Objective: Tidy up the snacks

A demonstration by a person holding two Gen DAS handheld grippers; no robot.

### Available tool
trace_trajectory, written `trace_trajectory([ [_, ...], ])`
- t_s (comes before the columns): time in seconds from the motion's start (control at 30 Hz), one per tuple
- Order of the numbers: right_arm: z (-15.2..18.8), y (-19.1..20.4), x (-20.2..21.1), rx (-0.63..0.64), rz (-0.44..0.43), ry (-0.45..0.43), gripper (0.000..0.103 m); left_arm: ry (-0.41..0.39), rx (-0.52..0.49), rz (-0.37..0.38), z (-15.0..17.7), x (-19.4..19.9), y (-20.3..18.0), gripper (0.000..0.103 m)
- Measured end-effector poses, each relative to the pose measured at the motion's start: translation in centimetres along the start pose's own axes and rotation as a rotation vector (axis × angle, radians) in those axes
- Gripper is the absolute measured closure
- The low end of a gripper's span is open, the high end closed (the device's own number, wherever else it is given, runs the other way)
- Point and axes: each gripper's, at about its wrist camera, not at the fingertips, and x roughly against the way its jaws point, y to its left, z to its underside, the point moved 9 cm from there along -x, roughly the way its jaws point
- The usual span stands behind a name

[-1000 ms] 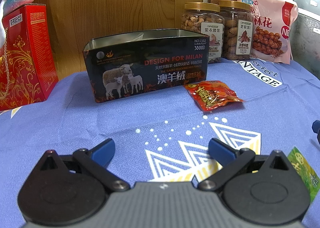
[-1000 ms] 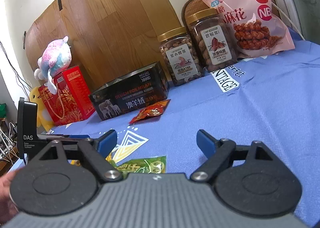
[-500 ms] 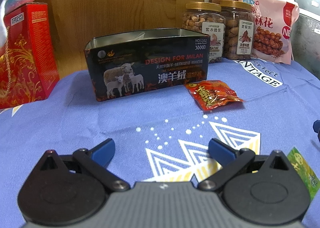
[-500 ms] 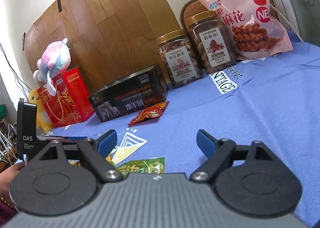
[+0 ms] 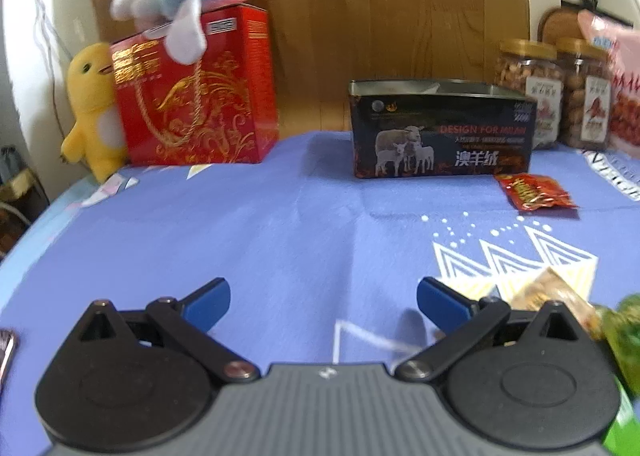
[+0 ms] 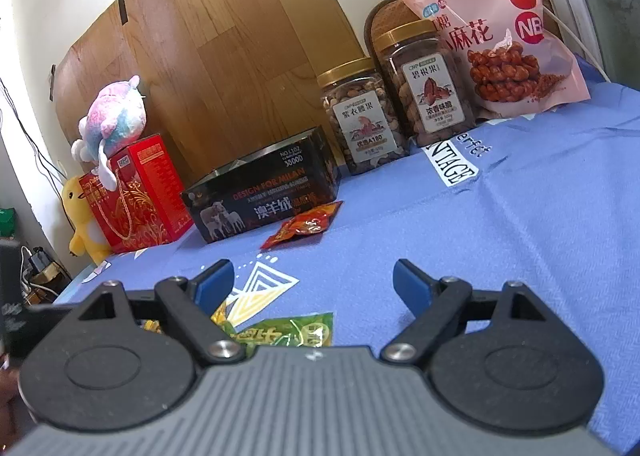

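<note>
Waiting: both empty.
Left gripper (image 5: 322,298): jaws apart.
Right gripper (image 6: 308,278): jaws apart, above green packet (image 6: 288,330).
Tin (image 6: 260,192): open, probably for packets.
Red packet (image 6: 306,224): just beside tin.

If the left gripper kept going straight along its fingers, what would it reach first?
Probably bare blue cloth, then the wooden board behind it. The left gripper is open and points into the gap between the red gift box and the black tin; depth is unclear.

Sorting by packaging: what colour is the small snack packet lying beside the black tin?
Red with yellow lettering: the small snack packet, clearest in the right wrist view.
</note>
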Motion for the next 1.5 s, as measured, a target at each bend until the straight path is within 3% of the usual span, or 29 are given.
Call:
trace_trajectory([
  [0.2, 0.1, -0.1, -0.4, 0.003, 0.012, 0.023, 0.014, -0.026, 0.068, 0.078, 0.6, 1.1, 0.9, 0.000],
  [0.27, 0.2, -0.1, -0.5, 0.005, 0.017, 0.033, 0.014, -0.021, 0.081, 0.078, 0.6, 0.8, 1.0, 0.000],
  [0.5, 0.3, -0.3, -0.8, -0.003, 0.021, 0.046, 0.014, -0.121, 0.054, 0.091, 0.0, 1.9, 0.4, 0.000],
  [0.83, 0.0, 0.0, -0.5, 0.004, -0.011, 0.024, 0.014, -0.139, 0.156, 0.269, 0.0, 2.4, 0.7, 0.000],
  [0.97, 0.0, 0.1, -0.3, 0.008, -0.003, 0.019, 0.014, -0.122, 0.185, 0.230, 0.3, 2.6, 1.5, 0.000],
  [1.13, 0.0, 0.3, -0.1, 0.022, -0.007, 0.012, 0.014, -0.175, 0.154, 0.168, 0.4, 4.0, 2.0, 0.000],
  [1.5, 0.0, 0.4, 0.1, 0.020, -0.013, 0.002, 0.014, -0.166, 0.121, 0.130, 0.8, 4.4, 2.2, 0.000],
])
